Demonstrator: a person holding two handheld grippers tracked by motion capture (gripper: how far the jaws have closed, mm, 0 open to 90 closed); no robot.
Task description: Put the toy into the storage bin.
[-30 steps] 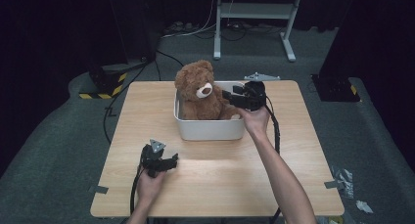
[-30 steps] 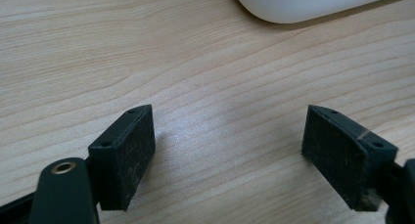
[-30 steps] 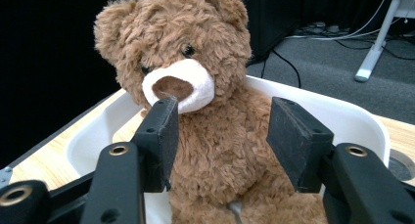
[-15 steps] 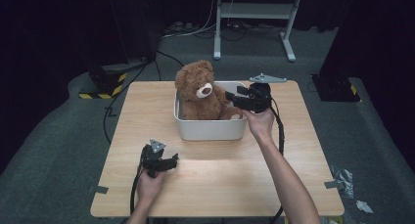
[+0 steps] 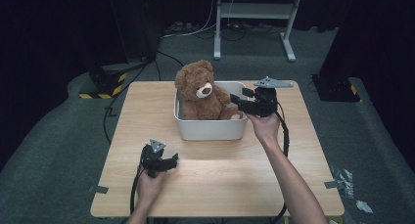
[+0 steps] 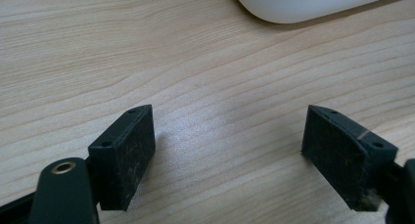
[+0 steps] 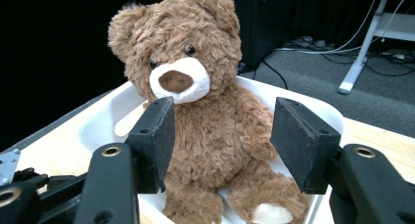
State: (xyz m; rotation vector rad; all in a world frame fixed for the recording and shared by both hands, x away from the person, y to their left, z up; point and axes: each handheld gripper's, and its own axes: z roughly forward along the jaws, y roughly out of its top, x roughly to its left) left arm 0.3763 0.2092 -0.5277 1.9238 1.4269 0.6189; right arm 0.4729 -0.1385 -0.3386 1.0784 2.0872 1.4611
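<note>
The teddy bear (image 5: 199, 92) sits upright in the white tub (image 5: 210, 128), and the right gripper (image 5: 237, 99), jaws spread and empty just beside its arm, could snag the plush and topple it, while the left gripper (image 5: 172, 160) rests spread, well in front of the tub.

A brown teddy bear (image 5: 198, 91) sits upright in a white tub (image 5: 210, 128) near the middle of the wooden tabletop (image 5: 293, 180). The right gripper (image 5: 236, 99) hovers at the tub's right edge, its jaws apart and pointing at the bear without touching it. The left gripper (image 5: 173, 160) rests on the tabletop near the front, well apart from the tub, jaws open.
</note>
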